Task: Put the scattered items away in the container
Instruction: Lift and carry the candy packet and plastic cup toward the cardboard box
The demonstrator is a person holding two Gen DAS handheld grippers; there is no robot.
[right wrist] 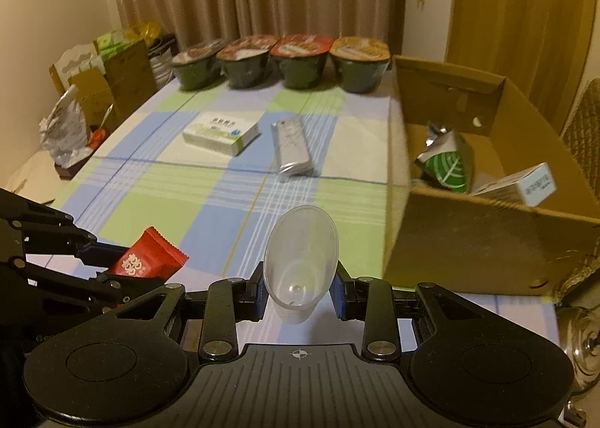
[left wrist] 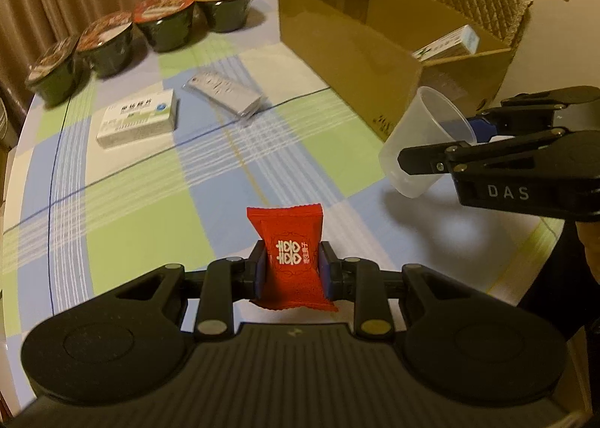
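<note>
The left gripper (left wrist: 292, 270) is pinching a red candy packet (left wrist: 290, 259) above the checked tablecloth (left wrist: 150, 203). The right gripper (right wrist: 300, 289) is clamping an empty clear plastic cup (right wrist: 300, 263). Ahead and right of it, the cardboard box (right wrist: 468, 233) is holding a green pouch (right wrist: 448, 165) and a small carton (right wrist: 525, 186).

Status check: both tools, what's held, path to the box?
Left tool shut on red packet. Right tool shut on clear cup. Cardboard box open, nothing blocking.
</note>
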